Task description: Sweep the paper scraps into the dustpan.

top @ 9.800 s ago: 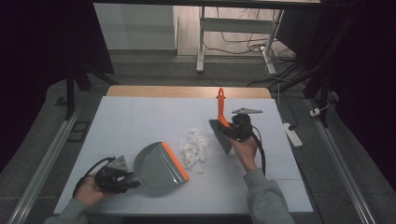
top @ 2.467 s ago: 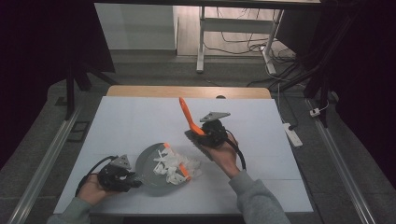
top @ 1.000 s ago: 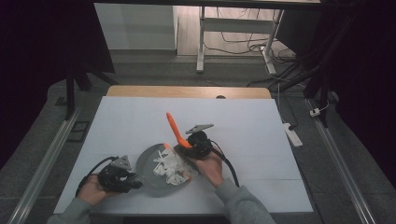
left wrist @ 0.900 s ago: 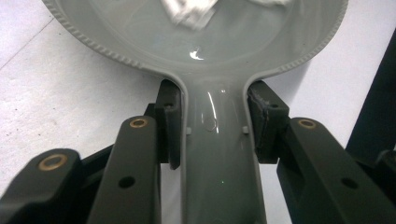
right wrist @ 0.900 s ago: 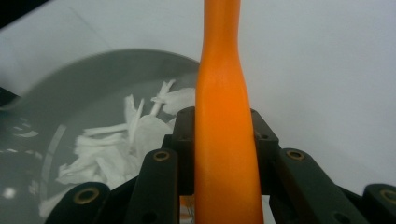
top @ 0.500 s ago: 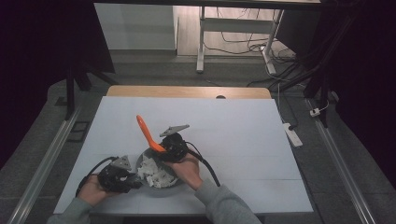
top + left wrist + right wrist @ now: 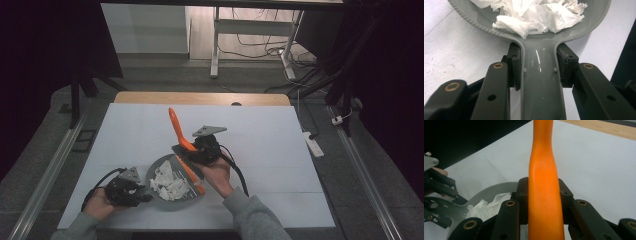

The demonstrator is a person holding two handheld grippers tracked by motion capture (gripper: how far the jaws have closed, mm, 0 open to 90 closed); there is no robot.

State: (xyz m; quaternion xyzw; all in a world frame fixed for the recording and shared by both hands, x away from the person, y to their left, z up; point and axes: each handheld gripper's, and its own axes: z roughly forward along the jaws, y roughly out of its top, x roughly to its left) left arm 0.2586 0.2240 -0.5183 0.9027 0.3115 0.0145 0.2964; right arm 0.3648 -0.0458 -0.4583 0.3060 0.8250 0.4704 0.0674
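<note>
A grey dustpan [image 7: 159,167] with an orange lip lies near the table's front, with white paper scraps [image 7: 170,183] piled in it. My left gripper [image 7: 144,195] is shut on the pan's grey handle [image 7: 540,87], and the scraps [image 7: 534,15] lie just ahead of the jaws. My right gripper [image 7: 189,148] is shut on the orange handle [image 7: 176,127] of a hand brush. The brush's dark head [image 7: 186,161] hangs over the pan's right edge. From the right gripper [image 7: 544,200], the orange handle [image 7: 543,170] rises between the jaws, with the pan [image 7: 489,191] below left.
The white table top [image 7: 260,130] stretches bare behind and to the right of the pan, with a wooden strip [image 7: 200,98] along its far edge. A white power strip [image 7: 313,143] lies on the floor off the right edge. Metal rails run along both sides.
The paper pile has gone from the table into the dustpan. Over the last second the brush swept left across the pan, then came back right and rose. The left hand stayed put.
</note>
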